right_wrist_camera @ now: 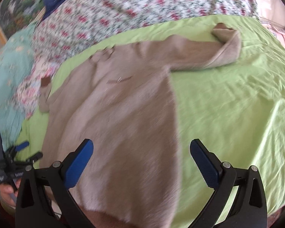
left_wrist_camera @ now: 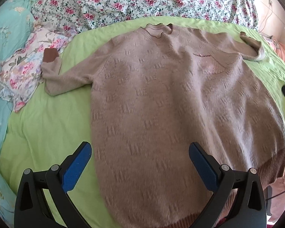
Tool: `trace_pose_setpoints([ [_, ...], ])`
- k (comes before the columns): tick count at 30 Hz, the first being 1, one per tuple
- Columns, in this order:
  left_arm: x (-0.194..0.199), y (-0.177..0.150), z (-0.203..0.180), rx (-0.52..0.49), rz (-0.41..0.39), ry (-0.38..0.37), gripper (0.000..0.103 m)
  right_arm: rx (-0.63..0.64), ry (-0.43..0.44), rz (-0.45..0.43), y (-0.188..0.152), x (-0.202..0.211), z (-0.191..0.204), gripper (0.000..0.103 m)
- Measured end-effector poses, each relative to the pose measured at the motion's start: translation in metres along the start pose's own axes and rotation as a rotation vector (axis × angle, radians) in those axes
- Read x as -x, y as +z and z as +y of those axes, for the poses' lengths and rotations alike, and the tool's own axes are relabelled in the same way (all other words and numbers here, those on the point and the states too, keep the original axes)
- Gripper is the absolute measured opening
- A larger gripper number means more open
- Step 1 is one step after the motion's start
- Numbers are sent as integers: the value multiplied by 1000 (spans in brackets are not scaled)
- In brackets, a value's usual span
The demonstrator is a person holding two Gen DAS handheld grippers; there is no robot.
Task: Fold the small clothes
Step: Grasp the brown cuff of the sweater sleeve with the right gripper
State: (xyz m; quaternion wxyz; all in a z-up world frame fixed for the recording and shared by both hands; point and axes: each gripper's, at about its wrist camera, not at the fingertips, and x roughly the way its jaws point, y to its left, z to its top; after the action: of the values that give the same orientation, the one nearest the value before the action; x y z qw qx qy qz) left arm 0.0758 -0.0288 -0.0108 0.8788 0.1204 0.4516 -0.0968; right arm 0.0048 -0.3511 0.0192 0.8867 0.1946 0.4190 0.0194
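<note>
Beige knit sweater [left_wrist_camera: 171, 95] lay flat, face up, on the green sheet [left_wrist_camera: 47, 133].
Left gripper [left_wrist_camera: 139, 163] hovered over the sweater's hem, jaws spread wide, empty; right gripper [right_wrist_camera: 141, 161] over the sweater's right edge, jaws likewise apart, empty.

Your left claw [left_wrist_camera: 139, 148]: matte black plastic arms w/ triangular cutouts, blue dimpled pads [left_wrist_camera: 77, 168], silver pivot screws on each arm. Right claw [right_wrist_camera: 141, 149]: same build. In right-wrist view your left hand [right_wrist_camera: 6, 191] shows bare skin on a black handle w/ white lettering, too blurred to read.
</note>
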Motion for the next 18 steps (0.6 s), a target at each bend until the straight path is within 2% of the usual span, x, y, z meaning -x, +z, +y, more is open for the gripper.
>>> trace_pose_setpoints([
  [5, -19, 19, 2, 2, 21, 7, 102, -85, -74, -31, 56, -8, -58, 98],
  [7, -24, 25, 4, 14, 23, 7, 102, -114, -90, -56, 77, -9, -81, 83],
  [12, -41, 36, 3, 23, 54, -5, 102, -272, -159, -128, 151, -27, -163, 60],
  [16, -56, 42, -2, 11, 76, -1, 102, -347, -182, -171, 199, -44, -207, 53],
  [18, -63, 45, -4, 12, 87, -2, 102, -364, -199, -171, 222, -59, -223, 52],
])
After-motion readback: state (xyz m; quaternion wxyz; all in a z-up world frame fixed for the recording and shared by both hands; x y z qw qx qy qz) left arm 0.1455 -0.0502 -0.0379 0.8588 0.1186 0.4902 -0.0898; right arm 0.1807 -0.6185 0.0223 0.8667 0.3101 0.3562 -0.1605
